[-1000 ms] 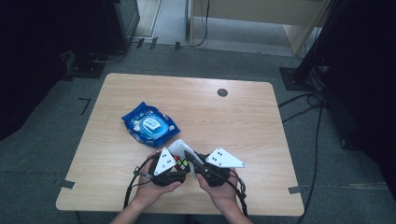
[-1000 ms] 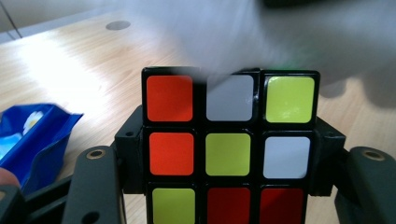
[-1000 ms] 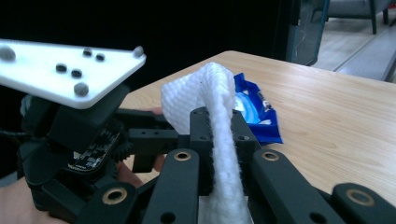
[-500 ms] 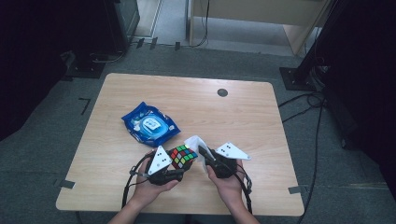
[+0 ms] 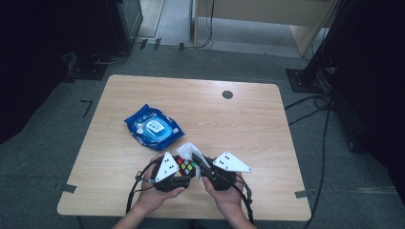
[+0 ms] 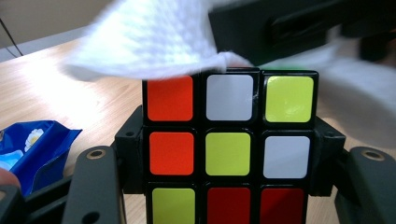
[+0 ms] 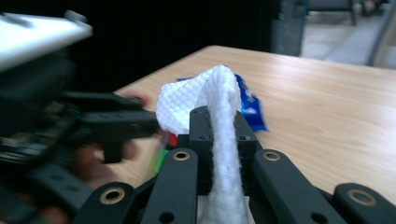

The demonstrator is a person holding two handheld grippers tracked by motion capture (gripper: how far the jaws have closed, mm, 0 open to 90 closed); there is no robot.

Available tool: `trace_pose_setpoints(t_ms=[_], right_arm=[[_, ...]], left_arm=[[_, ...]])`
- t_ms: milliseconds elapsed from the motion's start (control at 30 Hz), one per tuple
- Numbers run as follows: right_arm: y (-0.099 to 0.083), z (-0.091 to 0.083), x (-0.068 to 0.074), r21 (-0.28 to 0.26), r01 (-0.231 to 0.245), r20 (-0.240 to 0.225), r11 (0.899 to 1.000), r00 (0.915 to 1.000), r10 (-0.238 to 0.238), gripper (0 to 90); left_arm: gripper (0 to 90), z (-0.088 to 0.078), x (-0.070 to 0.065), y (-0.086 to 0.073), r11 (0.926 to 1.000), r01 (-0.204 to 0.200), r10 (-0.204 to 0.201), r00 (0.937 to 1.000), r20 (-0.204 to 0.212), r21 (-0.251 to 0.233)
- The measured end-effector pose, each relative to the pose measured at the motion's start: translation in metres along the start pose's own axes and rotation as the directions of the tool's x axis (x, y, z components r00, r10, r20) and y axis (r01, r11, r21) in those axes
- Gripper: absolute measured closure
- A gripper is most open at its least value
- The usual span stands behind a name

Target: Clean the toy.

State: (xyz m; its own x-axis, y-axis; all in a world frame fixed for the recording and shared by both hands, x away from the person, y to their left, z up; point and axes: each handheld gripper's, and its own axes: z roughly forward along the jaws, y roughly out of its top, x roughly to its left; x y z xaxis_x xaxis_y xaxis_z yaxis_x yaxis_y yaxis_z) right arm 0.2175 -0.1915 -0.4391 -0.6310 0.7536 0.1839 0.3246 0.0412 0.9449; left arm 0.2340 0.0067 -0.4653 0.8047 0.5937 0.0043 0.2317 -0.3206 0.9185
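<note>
While the puzzle cube (image 6: pixel 229 144) sits clamped between the two black jaws of the left gripper (image 5: pixel 177 171), its coloured face of orange, white, yellow and red squares turned toward that gripper's camera, a white wipe (image 6: pixel 154 39) lies over the cube's top edge. That wipe (image 7: pixel 219 135) is pinched tight between the closed jaws of the right gripper (image 5: pixel 206 168), a fold of it standing up above the jaw tips. Both tools are held close together near the front edge of the wooden table (image 5: pixel 248 124), a hand (image 5: pixel 153 198) under the left one and the other hand (image 5: pixel 228 200) under the right, each with a grey three-cornered plate on top. Behind them and off to the left, apart from the cube, lies a blue pack of wipes (image 5: pixel 154 129) flat on the tabletop.
</note>
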Motion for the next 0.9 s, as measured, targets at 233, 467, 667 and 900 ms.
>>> trace_pose_setpoints(t_ms=[233, 467, 667, 900], right_arm=[[-0.012, 0.007, -0.027, 0.074, 0.000, 0.123, 0.997, 0.9924, -0.009, 84.1], [-0.025, 0.010, -0.063, 0.131, -0.062, 0.246, 0.989, 0.9688, 0.028, 84.3], [-0.029, 0.004, -0.091, 0.136, -0.102, 0.329, 0.986, 0.9430, 0.052, 83.5], [-0.030, 0.006, -0.100, 0.164, -0.107, 0.369, 0.981, 0.9284, 0.040, 52.6]], left_arm=[[34.3, -0.003, 0.003, 0.001, 0.9998, 0.007, -0.007, 1.0000, 0.000, -0.017], [34.3, -0.005, 0.010, 0.000, 0.9997, 0.017, -0.017, 0.9997, -0.018, -0.016], [34.3, -0.002, 0.015, -0.003, 0.9995, 0.030, -0.030, 0.9992, -0.026, -0.005], [34.3, 0.001, 0.020, -0.007, 0.9988, 0.049, -0.048, 0.9983, -0.032, 0.007]])
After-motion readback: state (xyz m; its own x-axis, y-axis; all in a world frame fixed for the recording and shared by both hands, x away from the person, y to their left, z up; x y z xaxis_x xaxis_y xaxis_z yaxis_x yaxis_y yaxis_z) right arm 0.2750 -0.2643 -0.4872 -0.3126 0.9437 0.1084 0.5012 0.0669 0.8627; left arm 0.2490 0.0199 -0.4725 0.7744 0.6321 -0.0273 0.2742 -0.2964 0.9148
